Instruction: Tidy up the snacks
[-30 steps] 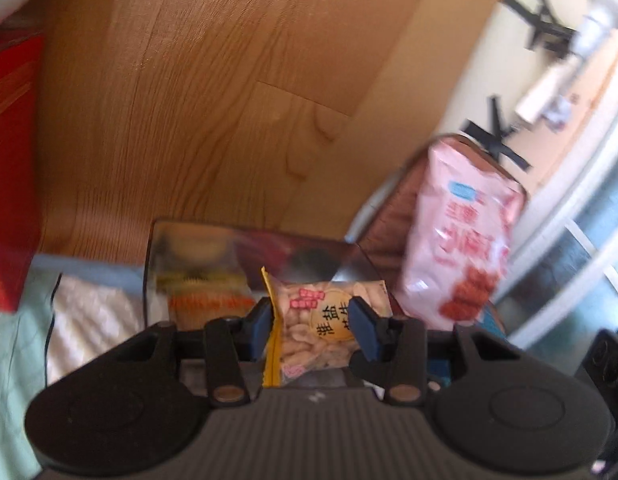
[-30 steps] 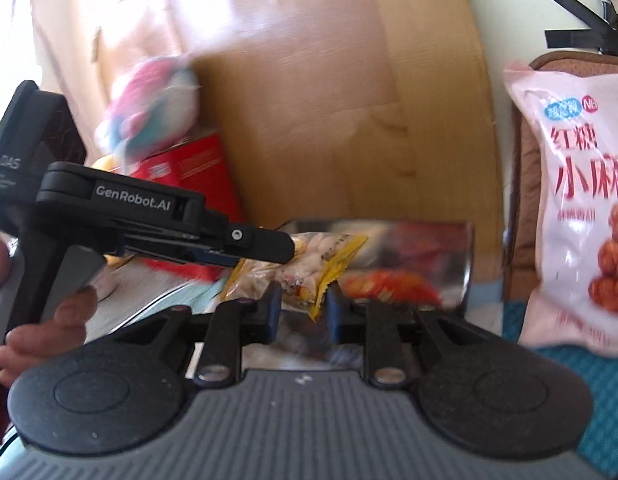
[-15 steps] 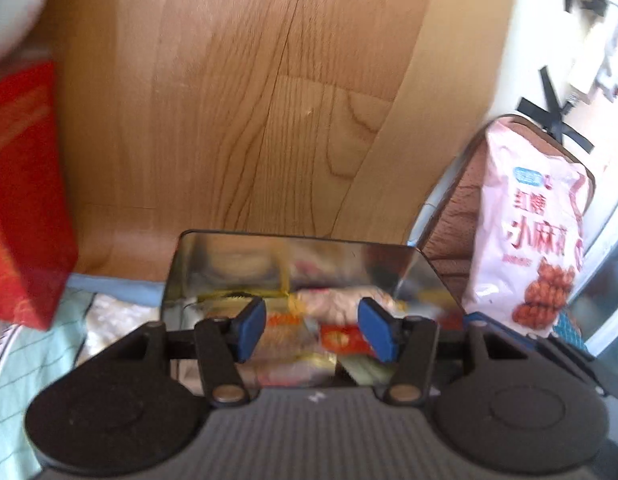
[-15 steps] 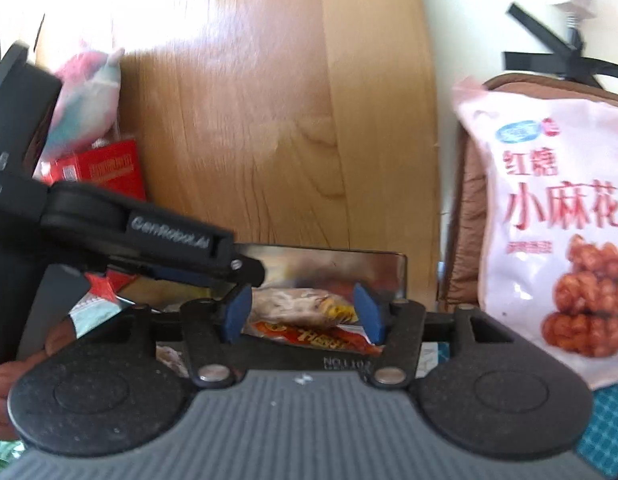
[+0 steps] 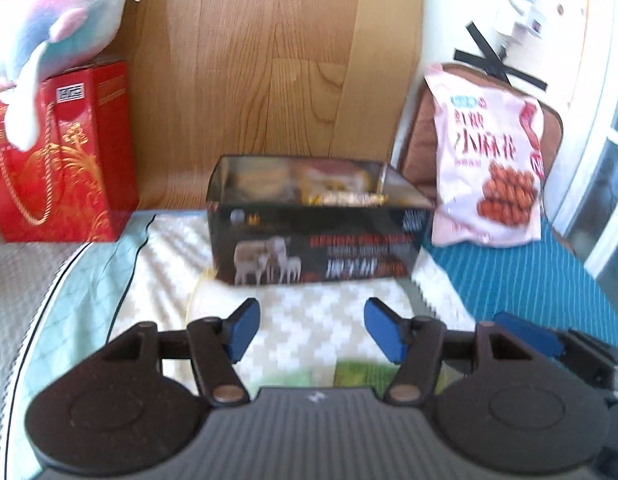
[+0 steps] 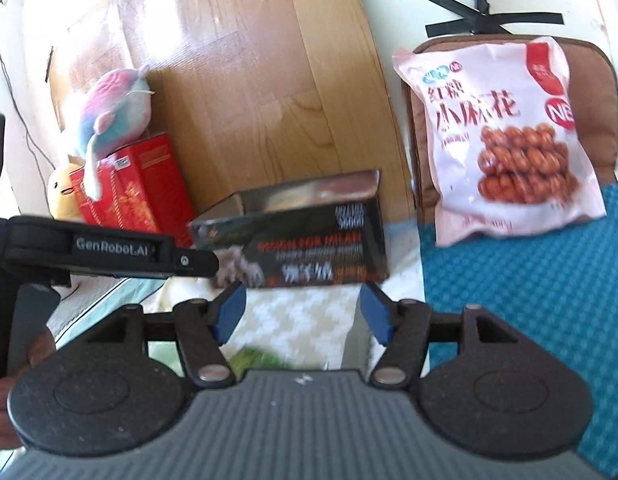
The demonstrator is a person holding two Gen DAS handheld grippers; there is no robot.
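Now both grippers are clear of the tin and pulled back! The left gripper point(image 5: 311, 330), which a second ago held a small peanut packet between its pads, hovers over the patterned cloth point(image 5: 309, 312) with jaws wide apart and nothing in them. The right gripper point(image 6: 303, 318) has done the same: spread wide, empty, its own packet let go half a second back.

Both packets look to have gone into the tin point(image 5: 321, 248), which stands at twelve o'clock from each gripper, open-topped, wrappers point(image 5: 349, 198) showing above its front wall. That reads as one round of sorting done.

The big pink snack bag point(image 5: 489, 160) leans on the brown cushion point(image 5: 417, 144) at two o'clock, just beside the tin, not yet handled. At ten o'clock, a red gift box point(image 5: 69, 152) with a plush toy point(image 5: 57, 24) on top.

Hard to make out: motion blur smears the tin's label, and its walls hide how the contents lie. Something green point(image 6: 255, 358) peeks out at six o'clock behind the right gripper's body, cut off; I cannot tell what it is.
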